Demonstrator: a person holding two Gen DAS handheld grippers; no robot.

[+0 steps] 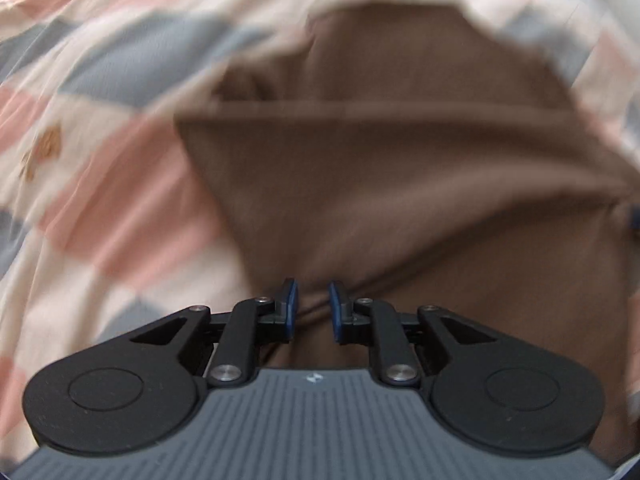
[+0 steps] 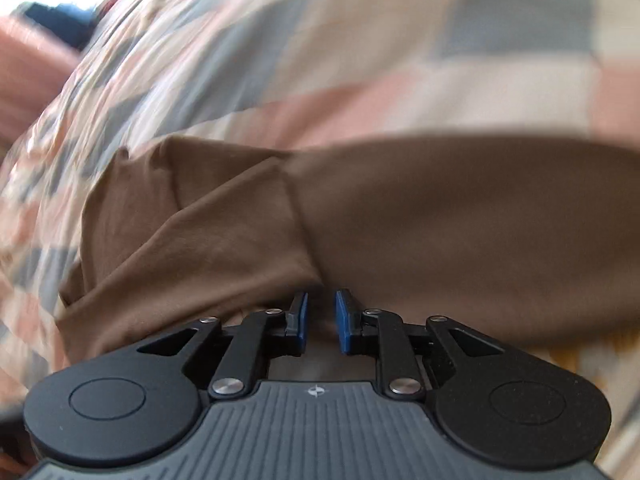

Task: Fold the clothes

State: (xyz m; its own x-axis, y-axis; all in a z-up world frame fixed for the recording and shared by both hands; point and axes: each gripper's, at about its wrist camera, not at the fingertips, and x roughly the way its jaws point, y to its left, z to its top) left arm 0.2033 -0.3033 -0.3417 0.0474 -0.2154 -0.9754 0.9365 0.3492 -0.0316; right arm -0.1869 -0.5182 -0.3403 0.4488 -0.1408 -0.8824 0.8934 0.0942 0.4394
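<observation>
A brown garment (image 1: 380,184) lies spread on a checked bedsheet (image 1: 100,168). My left gripper (image 1: 313,304) is shut on a bunched fold of the brown cloth, which runs between its blue pads (image 1: 293,300). In the right wrist view the same brown garment (image 2: 440,216) stretches across the frame with a sleeve (image 2: 192,216) folded at the left. My right gripper (image 2: 322,320) is shut on the near edge of the garment, cloth pinched between its blue pads (image 2: 342,320). Both views are motion-blurred.
The bedsheet (image 2: 360,40) has pink, grey and cream squares and surrounds the garment on all sides. A dark blue object (image 2: 56,20) and a pink surface (image 2: 24,68) show at the far left of the right wrist view.
</observation>
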